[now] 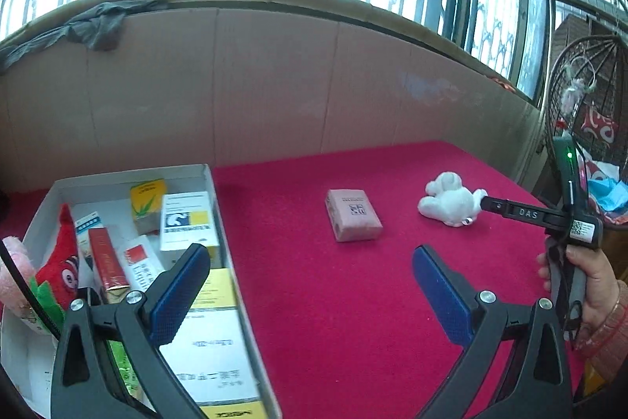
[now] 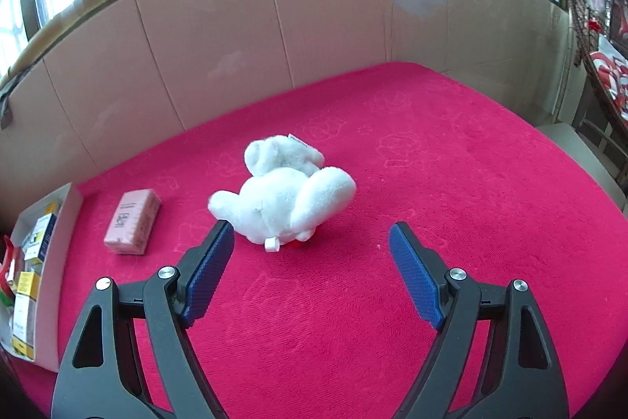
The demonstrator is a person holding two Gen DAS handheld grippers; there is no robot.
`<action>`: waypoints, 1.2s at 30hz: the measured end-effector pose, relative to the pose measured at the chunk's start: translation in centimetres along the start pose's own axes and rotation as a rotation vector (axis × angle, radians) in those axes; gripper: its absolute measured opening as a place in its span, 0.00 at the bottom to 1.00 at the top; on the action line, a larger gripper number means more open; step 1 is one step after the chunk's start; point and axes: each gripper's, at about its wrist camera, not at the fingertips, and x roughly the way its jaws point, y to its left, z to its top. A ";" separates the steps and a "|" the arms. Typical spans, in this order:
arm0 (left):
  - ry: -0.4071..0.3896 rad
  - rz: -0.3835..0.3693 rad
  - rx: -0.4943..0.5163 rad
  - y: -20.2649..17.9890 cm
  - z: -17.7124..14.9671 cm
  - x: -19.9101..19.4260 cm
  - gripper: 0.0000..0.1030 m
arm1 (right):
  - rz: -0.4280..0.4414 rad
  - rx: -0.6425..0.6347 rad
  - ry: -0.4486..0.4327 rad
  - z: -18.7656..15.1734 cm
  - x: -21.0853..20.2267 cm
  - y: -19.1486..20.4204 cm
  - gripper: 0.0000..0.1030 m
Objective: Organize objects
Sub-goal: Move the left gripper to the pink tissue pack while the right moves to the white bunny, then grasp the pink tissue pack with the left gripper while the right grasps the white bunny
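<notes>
A white plush toy [image 2: 282, 197] lies on the red cloth, just beyond my right gripper [image 2: 312, 236], which is open with nothing between its blue pads. The left pad's tip reaches the toy's edge. A pink box [image 2: 132, 222] lies flat to the toy's left. In the left wrist view the pink box [image 1: 353, 220] and the plush toy [image 1: 449, 201] lie ahead, and the right gripper's finger [image 1: 514, 211] comes at the toy from the right. My left gripper [image 1: 310, 260] is open and empty, its left finger over the white box [image 1: 225, 222].
The white box holds several cartons, a red plush [image 1: 59, 262] and a pink plush [image 1: 13, 277]. A pale panel wall [image 2: 274, 26] rings the table's far side under barred windows. A wire chair [image 1: 581, 97] stands off the right edge. A hand [image 1: 588, 281] grips the right handle.
</notes>
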 end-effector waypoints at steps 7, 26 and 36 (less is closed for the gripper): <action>0.125 0.035 0.001 -4.1 2.1 6.1 1.00 | 0.028 -0.084 -0.013 3.2 3.2 1.5 0.80; 0.358 0.204 0.003 -6.6 2.9 21.6 1.00 | 0.013 -0.109 0.164 2.8 10.1 2.0 0.83; 0.363 0.181 -0.033 -5.8 2.8 21.0 1.00 | 0.000 -0.135 0.179 3.1 10.6 2.3 0.87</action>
